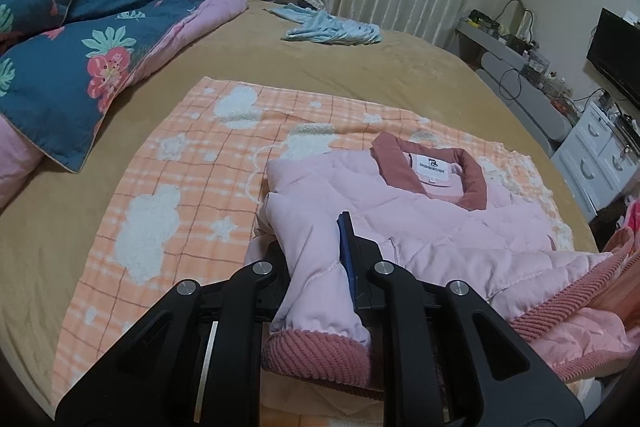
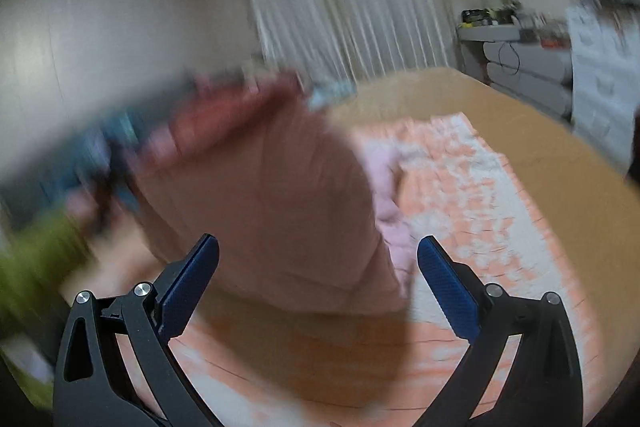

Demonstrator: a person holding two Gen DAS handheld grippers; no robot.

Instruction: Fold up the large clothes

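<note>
Pink jacket on the orange blanket, one sleeve gripped.

The orange checked blanket [image 1: 168,187] is spread on the tan bed [image 1: 360,67]; the pink jacket [image 1: 440,219] lies on its right part. Left gripper [image 1: 320,267] is clamped on the jacket's sleeve [image 1: 316,287]; right gripper [image 2: 318,283] stands apart above the blanket, pinching nothing.
</note>
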